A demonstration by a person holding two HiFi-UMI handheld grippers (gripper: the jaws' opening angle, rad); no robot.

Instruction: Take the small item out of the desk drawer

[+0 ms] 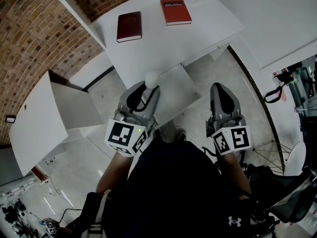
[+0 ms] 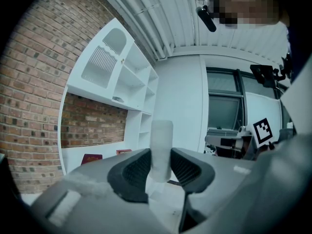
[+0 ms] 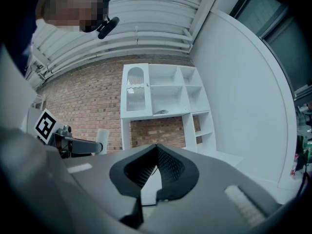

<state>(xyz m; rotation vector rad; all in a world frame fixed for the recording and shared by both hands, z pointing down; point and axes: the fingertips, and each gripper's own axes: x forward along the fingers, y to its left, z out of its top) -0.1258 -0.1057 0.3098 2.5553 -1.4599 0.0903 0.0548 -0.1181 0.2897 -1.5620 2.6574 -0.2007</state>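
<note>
My left gripper [image 1: 145, 89] is shut on a small white cylinder [image 1: 150, 77], which stands upright between the jaws [image 2: 161, 150] and sticks out above them. It is held in the air in front of the white desk [image 1: 163, 48]. The same cylinder [image 3: 102, 141] shows at the left of the right gripper view. My right gripper [image 1: 221, 99] hangs to the right over the floor, its jaws closed together [image 3: 156, 165] with nothing between them. No drawer front shows clearly in any view.
Two books lie on the desk: a dark red one [image 1: 129, 26] and a brighter red one [image 1: 175, 11]. White shelving [image 3: 163, 99] stands against the brick wall [image 1: 29, 38]. A white cabinet [image 1: 44, 118] is at the left. Cables and gear [image 1: 287, 83] sit at the right.
</note>
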